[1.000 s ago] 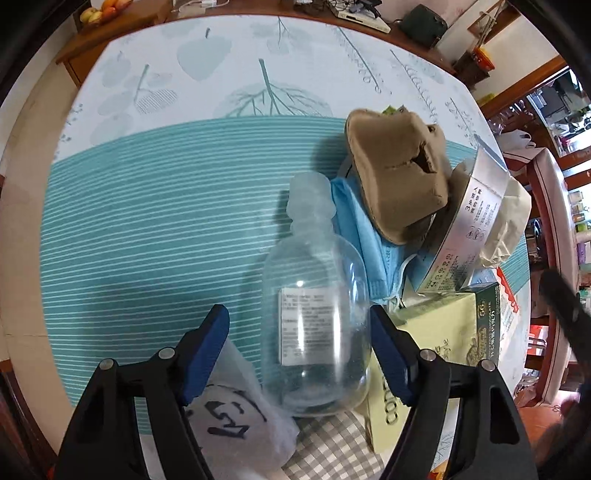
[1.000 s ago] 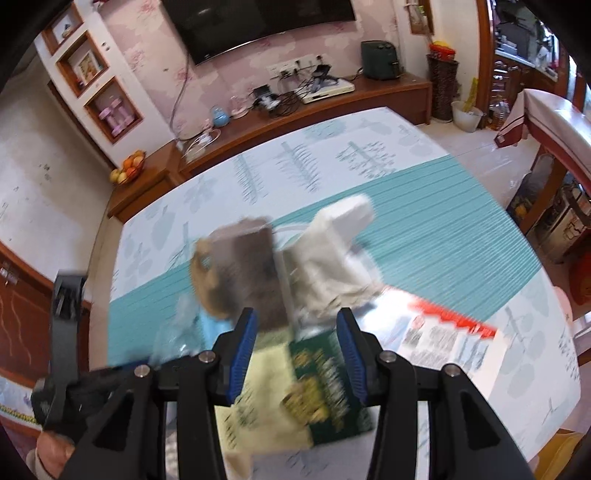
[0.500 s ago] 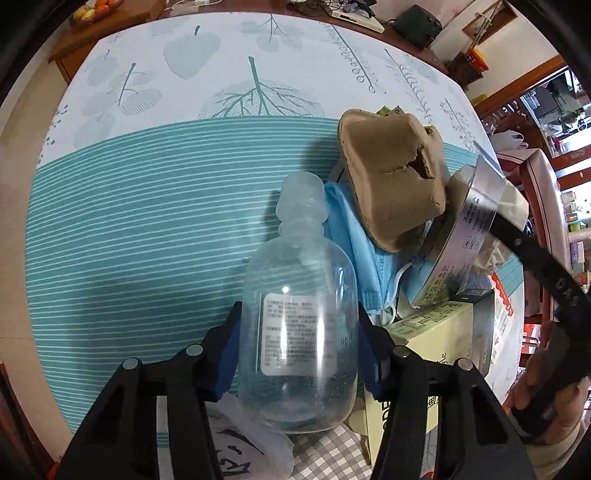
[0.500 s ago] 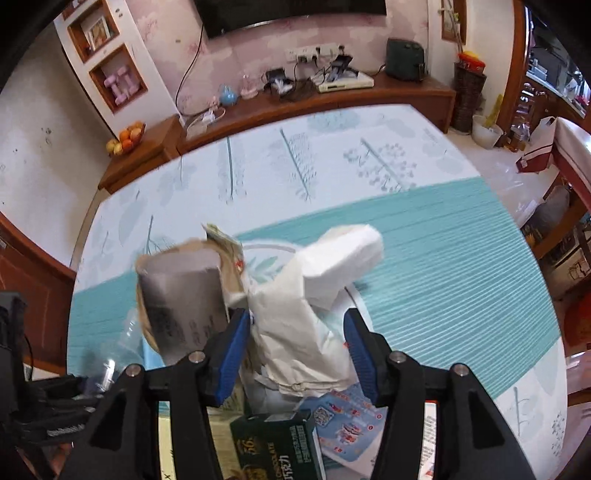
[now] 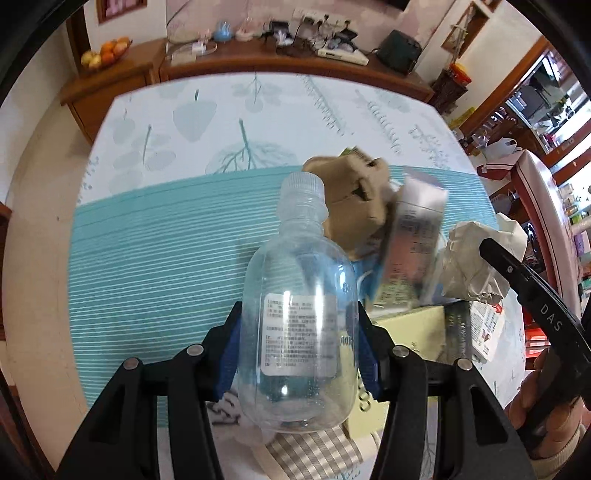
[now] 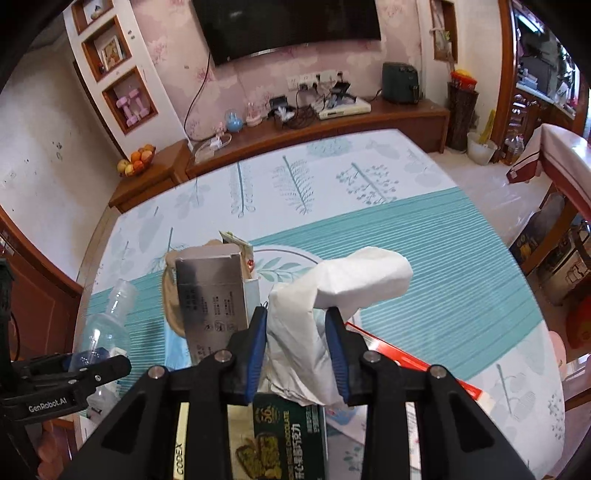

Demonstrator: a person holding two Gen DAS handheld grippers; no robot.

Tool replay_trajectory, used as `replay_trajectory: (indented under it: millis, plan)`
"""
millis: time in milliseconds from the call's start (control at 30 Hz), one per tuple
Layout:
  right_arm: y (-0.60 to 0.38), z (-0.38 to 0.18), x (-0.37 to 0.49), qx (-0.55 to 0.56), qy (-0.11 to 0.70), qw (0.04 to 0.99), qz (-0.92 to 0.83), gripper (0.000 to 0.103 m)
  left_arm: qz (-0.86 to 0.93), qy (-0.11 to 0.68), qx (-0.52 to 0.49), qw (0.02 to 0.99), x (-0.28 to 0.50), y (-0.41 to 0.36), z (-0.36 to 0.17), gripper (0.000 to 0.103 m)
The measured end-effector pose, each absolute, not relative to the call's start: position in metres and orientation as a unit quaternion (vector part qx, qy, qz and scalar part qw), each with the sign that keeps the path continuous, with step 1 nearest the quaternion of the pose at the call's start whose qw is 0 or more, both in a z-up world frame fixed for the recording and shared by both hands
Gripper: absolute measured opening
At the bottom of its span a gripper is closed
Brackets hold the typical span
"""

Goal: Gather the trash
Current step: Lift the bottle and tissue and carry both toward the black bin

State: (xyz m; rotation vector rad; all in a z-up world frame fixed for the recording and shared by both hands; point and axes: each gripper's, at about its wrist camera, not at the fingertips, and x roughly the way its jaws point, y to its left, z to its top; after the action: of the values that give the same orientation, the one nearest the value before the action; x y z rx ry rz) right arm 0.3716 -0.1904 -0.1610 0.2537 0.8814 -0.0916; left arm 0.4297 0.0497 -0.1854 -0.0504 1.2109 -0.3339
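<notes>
wall television [image 6: 286,26], fruit bowl [image 6: 136,160], possibly oranges

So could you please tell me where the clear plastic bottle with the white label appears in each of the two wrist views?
Left wrist view: the clear plastic bottle with the white label fills the lower centre, clamped in the left claw.
Right wrist view: the bottle sits at the left edge, held in the same claw.
Shared landmark: the silver rectangular carton beside it.

On the table [image 6: 461,266], the carton [image 6: 212,295] stands left of the paper wad [image 6: 332,291], the egg tray [image 5: 351,199] behind it, the bottle [image 5: 299,317] further left, boxes [image 6: 288,439] in front.
</notes>
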Motion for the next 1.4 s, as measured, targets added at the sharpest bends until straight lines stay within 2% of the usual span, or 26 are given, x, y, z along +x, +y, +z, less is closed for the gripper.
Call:
replay_trajectory:
  millis: [433,833,1167,1400]
  plan:
    - [-0.199,-0.090,0.288,0.144,0.329,0.933,-0.010,0.032,-0.137,0.482,0.015,0.865,0.339,0.039,-0.113,0.053]
    - [-0.208,-0.050,0.143,0.120,0.316,0.936,0.099,0.032,-0.089,0.433,0.012,0.897,0.161,0.007,-0.067,0.053]
    - [-0.212,-0.068,0.043,0.077,0.338,0.927,0.147,0.032,-0.045,0.394,0.005,0.918,0.027,-0.020,-0.074,0.053]
    - [-0.207,-0.125,0.010,0.085,0.393,0.904,0.143,0.032,-0.038,0.426,0.007,0.904,-0.005,-0.023,-0.124,0.053]
